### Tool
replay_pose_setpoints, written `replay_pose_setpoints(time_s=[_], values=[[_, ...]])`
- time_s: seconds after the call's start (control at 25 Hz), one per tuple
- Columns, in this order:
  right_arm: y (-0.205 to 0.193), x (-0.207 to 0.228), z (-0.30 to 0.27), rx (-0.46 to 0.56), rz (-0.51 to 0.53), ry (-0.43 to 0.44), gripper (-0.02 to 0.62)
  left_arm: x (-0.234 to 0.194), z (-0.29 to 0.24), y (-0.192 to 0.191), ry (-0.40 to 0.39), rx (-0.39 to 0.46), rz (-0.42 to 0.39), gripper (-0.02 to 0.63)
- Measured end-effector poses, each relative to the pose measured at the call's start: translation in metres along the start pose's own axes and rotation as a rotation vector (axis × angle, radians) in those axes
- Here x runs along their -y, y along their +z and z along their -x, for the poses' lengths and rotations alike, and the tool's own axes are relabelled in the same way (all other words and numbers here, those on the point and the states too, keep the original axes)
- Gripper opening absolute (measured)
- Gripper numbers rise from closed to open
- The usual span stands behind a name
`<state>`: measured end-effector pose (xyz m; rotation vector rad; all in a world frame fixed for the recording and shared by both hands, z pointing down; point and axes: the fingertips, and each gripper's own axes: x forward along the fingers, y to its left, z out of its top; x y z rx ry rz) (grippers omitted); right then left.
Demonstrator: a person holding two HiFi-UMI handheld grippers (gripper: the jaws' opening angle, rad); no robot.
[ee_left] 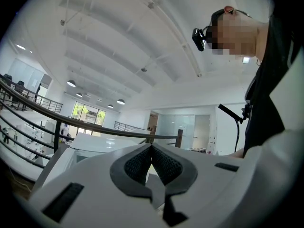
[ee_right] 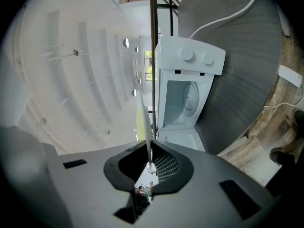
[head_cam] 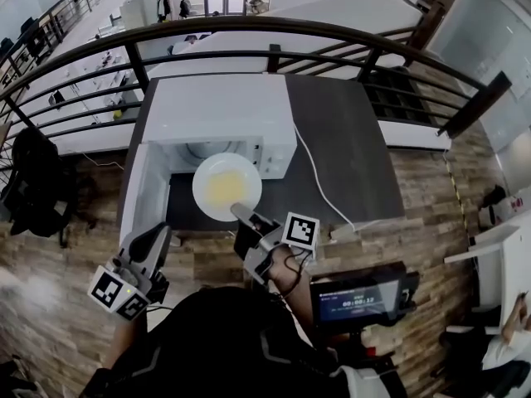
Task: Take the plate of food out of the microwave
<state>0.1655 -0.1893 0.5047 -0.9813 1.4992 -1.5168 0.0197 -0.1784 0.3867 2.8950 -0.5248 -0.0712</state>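
A: Where is the plate [head_cam: 204,171]?

B: In front of the open microwave [head_cam: 220,110], held above the dark counter [head_cam: 348,148], face up. Yellow food [head_cam: 224,187] covers its middle. I cannot tell whether its far edge is clear of the cavity mouth.

A: What has hold of it?

B: The right hand-held gripper [head_cam: 241,214]. It is clamped on the near rim. In the right gripper view the plate [ee_right: 144,122] shows edge-on as a thin line between the 2 pads [ee_right: 166,165], which press on it with almost no gap.

A: And the left hand-held gripper [head_cam: 153,243]?

B: Low at the left, near the bottom corner of the microwave door [head_cam: 141,197] and touching neither door nor plate. In the left gripper view its jaws meet at the tips [ee_left: 152,148] with nothing between them. It is closed and empty.

A: How does the door stand?

B: Swung fully open to the left, with the white inner face showing.

A: Anything else on the counter?

B: 1 white cable [head_cam: 319,181] runs from behind the microwave across the counter to its front right edge. The right gripper view shows 2 knobs [ee_right: 195,56] on the microwave's panel. A dark railing [head_cam: 249,27] curves behind the counter, and the floor [head_cam: 431,189] is wood plank.
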Motion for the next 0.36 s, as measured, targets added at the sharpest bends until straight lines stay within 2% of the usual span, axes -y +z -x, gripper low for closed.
replay_pose_setpoints(time_s=[0.36], values=[[0.0077, -0.0006, 0.0000, -0.005, 0.008, 0.009, 0.021, 0.0022, -0.0021, -0.0022, 0.012, -0.008, 0.005, 0.003]])
